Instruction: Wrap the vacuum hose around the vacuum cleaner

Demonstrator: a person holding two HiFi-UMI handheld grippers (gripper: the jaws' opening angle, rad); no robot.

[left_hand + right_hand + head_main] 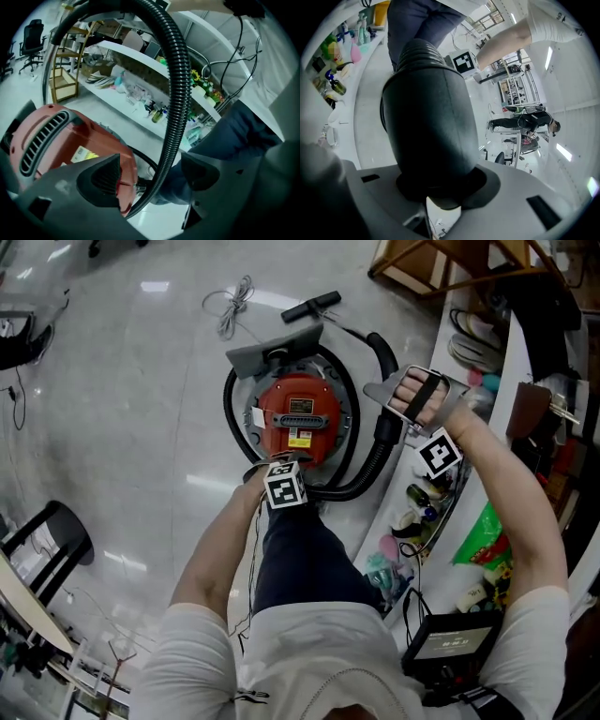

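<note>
The red vacuum cleaner (298, 418) stands on the floor with its black ribbed hose (375, 460) looped round its right side. My left gripper (281, 467) is at the cleaner's near edge. In the left gripper view it (152, 173) stands open, the hose (176, 93) runs through the gap clear of both pads, and the red body (51, 136) lies to the left. To the right of the cleaner, my right gripper (389, 401) is shut on the hose's thick black end piece (429, 117), which fills the right gripper view.
A grey floor nozzle (272, 348), a black wand handle (311, 306) and a coiled white cable (234, 304) lie beyond the cleaner. A low white shelf (417, 460) with bottles runs along the right. A black chair (47, 540) stands at left. My dark trouser leg (300, 549) is just behind the cleaner.
</note>
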